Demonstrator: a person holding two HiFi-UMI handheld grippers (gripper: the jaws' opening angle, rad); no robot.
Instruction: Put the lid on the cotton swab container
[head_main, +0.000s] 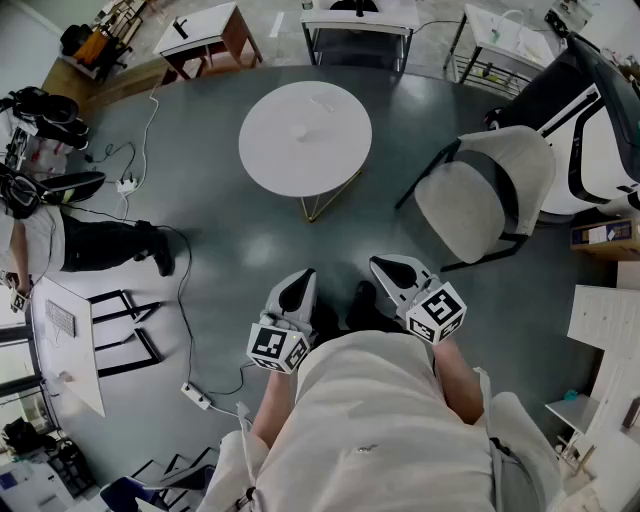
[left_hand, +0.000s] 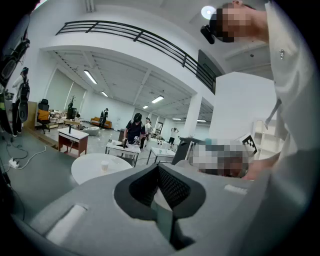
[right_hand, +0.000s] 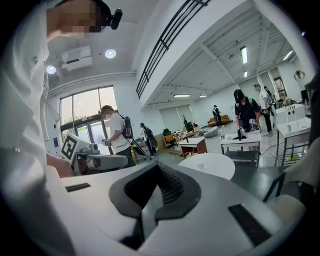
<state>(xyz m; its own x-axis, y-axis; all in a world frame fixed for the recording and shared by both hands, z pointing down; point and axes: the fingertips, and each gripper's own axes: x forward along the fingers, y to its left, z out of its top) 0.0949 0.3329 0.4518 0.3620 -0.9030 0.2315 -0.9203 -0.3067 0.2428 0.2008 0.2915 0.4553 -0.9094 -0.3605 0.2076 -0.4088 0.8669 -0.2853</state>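
Pointing a little below level, both grippers are held close in front of the torso, side by side, forearms bent in at the person's white shirt. Left gripper (head_main: 298, 283) (left_hand: 158, 170): jaws are clenched fully, pads meeting, nothing clamped between them. Right gripper (right_hand: 159, 172) (head_main: 393, 270): same state, jaws pressed together and empty. The marker cubes are seen at the rear of each gripper, nearest the body. Neither gripper is touching anything. A round white table (head_main: 305, 165) stands well apart from both grippers, ahead across the grey floor. A small white container (head_main: 303, 131) (left_hand: 104, 165) (right_hand: 201, 165) is seen upright near the middle of that table; it is too small to tell whether a lid is on it. A grey chair (head_main: 480, 195) is placed to the right of the table.
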